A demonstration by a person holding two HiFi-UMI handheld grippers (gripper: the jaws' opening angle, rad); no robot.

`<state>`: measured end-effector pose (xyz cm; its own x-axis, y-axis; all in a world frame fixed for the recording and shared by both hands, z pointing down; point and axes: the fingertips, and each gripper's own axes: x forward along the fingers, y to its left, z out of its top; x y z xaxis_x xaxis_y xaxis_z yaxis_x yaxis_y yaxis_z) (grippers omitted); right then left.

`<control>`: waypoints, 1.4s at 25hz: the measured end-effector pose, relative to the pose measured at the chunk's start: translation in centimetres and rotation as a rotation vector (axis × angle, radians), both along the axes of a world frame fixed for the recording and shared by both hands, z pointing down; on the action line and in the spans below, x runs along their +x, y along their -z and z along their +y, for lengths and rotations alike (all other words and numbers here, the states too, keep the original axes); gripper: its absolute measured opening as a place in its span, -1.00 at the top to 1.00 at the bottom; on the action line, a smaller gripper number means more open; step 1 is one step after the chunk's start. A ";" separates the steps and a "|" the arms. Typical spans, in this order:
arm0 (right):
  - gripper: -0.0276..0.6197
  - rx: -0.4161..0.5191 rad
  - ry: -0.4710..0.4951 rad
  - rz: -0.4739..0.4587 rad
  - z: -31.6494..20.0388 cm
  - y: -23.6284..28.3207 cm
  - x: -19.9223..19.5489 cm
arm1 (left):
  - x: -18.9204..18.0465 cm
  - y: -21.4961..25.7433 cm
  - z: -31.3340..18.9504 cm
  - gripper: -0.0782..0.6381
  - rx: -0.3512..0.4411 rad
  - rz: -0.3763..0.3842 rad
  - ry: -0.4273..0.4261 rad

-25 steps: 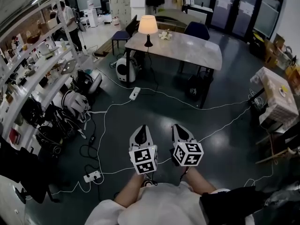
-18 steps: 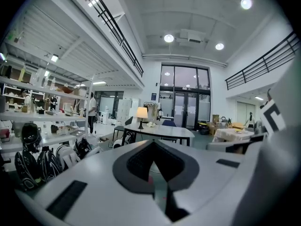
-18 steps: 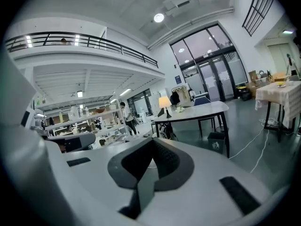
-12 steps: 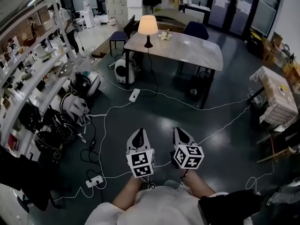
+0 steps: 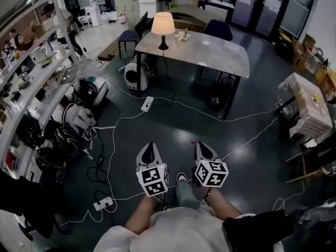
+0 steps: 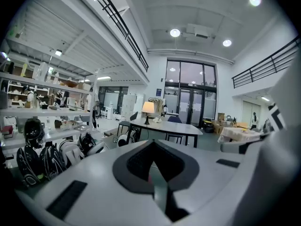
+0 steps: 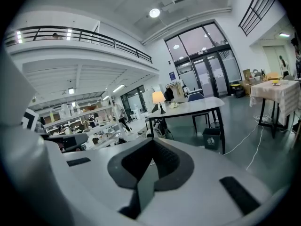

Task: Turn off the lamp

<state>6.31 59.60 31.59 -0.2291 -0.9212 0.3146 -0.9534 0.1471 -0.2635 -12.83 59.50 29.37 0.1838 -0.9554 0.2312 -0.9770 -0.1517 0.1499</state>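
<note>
Ahead, lit lamp [image 5: 163,24] on table [image 5: 210,51], cables [image 5: 181,104], power strip [image 5: 147,103] across floor [image 5: 173,133]

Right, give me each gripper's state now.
Left gripper: closed, holding nothing.
Right gripper: closed, holding nothing.

lamp [image 5: 163,24] 1 | tables [image 5: 210,51] [image 5: 307,109] 2 | chairs [image 5: 128,34] [image 5: 218,29] 2 | power strips [image 5: 147,104] [image 5: 103,203] 2 | grippers [image 5: 148,147] [image 5: 202,145] 2
</note>
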 end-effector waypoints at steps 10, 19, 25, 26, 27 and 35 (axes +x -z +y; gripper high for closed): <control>0.92 0.011 0.065 -0.027 -10.4 0.6 0.6 | 1.4 0.9 -8.8 0.79 0.022 -0.025 0.045; 0.92 0.002 0.096 -0.013 -18.9 1.4 2.8 | 3.9 0.9 -16.7 0.79 -0.005 -0.017 0.069; 0.92 -0.002 0.104 -0.012 -23.1 1.1 4.7 | 6.1 0.6 -21.0 0.79 -0.008 -0.020 0.064; 0.92 -0.004 0.105 -0.012 -23.8 1.1 5.0 | 6.3 0.6 -21.6 0.79 -0.008 -0.020 0.064; 0.92 -0.005 0.106 -0.012 -24.4 1.1 5.2 | 6.6 0.6 -22.2 0.79 -0.008 -0.021 0.065; 0.92 -0.021 0.132 0.004 -28.7 0.6 7.1 | 8.7 -0.1 -26.6 0.79 -0.026 -0.025 0.067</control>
<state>13.42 30.86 30.99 -0.3471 -0.8761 0.3346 -0.9269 0.2662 -0.2645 -4.14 32.91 29.48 0.1135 -0.9589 0.2601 -0.9883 -0.0822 0.1281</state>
